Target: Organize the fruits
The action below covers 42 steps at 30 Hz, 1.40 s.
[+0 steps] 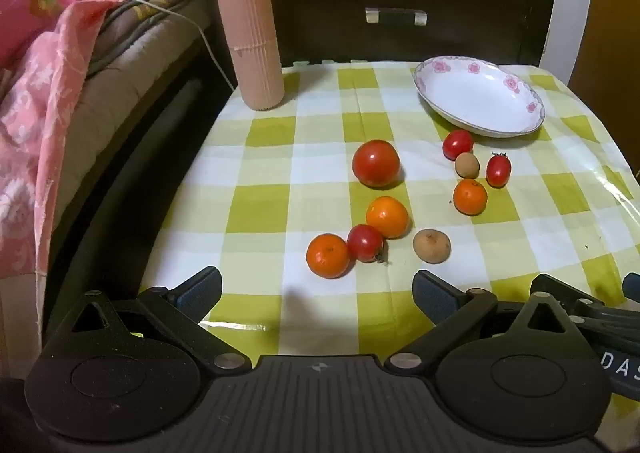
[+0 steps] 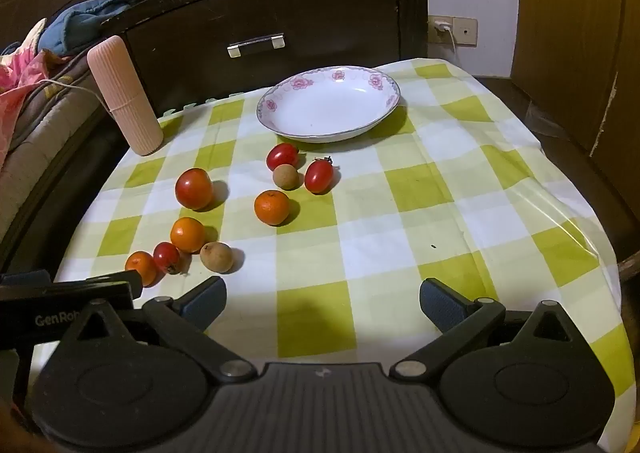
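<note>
Several small fruits lie loose on a green-checked tablecloth (image 1: 280, 209): a big red tomato (image 1: 376, 163), three oranges (image 1: 328, 255) (image 1: 387, 216) (image 1: 470, 196), small red tomatoes (image 1: 365, 243) (image 1: 457, 144) (image 1: 498, 170) and two brown longans (image 1: 431, 245) (image 1: 467, 165). An empty white plate with pink flowers (image 1: 480, 99) (image 2: 329, 105) stands behind them. My left gripper (image 1: 318, 291) is open, just in front of the nearest orange. My right gripper (image 2: 322, 303) is open over bare cloth, right of the fruits; the nearest is a longan (image 2: 216, 256).
A tall pink ribbed container (image 1: 250, 37) (image 2: 126, 95) stands at the table's back left. A dark wooden cabinet (image 2: 260, 25) rises behind the table. Bedding (image 1: 48, 93) lies to the left. The left gripper's body (image 2: 68, 293) shows beside my right one.
</note>
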Available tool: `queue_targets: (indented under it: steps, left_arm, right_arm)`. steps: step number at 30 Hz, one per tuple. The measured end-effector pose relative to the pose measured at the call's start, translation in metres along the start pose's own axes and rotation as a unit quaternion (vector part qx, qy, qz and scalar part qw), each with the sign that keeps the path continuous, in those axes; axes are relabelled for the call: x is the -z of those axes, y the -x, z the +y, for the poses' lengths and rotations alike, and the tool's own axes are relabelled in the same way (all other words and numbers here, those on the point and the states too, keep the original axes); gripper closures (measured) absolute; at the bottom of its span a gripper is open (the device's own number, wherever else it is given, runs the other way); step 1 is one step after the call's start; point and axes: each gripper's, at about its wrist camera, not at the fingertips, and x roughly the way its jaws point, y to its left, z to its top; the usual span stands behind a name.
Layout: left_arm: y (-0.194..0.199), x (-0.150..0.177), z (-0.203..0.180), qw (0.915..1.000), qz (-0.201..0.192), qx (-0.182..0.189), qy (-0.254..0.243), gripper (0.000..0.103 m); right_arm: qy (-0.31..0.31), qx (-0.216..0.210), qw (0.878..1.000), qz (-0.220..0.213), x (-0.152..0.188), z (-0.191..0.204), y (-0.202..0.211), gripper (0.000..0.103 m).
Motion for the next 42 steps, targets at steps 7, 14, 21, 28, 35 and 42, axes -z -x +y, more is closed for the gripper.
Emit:
queue_targets:
  steps: [7, 14, 21, 28, 35, 42]
  left_arm:
    - [-0.0054, 0.0002, 0.0063, 0.9999, 0.011, 0.01, 0.004, 0.001]
    - [-0.0049, 0.0005, 0.0015, 0.9998, 0.015, 0.008, 0.015, 0.001]
    - [-0.0068, 0.0022, 0.0018, 0.9997, 0.02, 0.007, 0.011, 0.001]
    - [-0.0088, 0.0026, 0.003, 0.9996, 0.024, 0.009, 0.011, 0.001]
    - [-0.0093, 0.0027, 0.0025, 0.9996, 0.025, 0.009, 0.011, 0.001]
    - [-0.0095, 0.003, 0.003, 0.9996, 0.026, 0.008, 0.01, 0.002]
  right_arm:
    - [-0.005, 0.001, 1.0, 0.004, 0.0004, -0.0012, -0.001, 0.001]
    - [0.001, 0.005, 1.0, 0.007, 0.0002, 0.0006, -0.0035, 0.001]
    - [0.002, 0.003, 1.0, 0.013, 0.0007, -0.001, -0.0037, 0.001]
    - [0.002, 0.002, 1.0, 0.017, 0.0009, -0.001, -0.0048, 0.001]
    - [0.003, 0.002, 1.0, 0.018, 0.0007, -0.0004, -0.006, 0.001]
    - [0.004, 0.002, 1.0, 0.021, 0.0011, 0.0008, -0.006, 0.001]
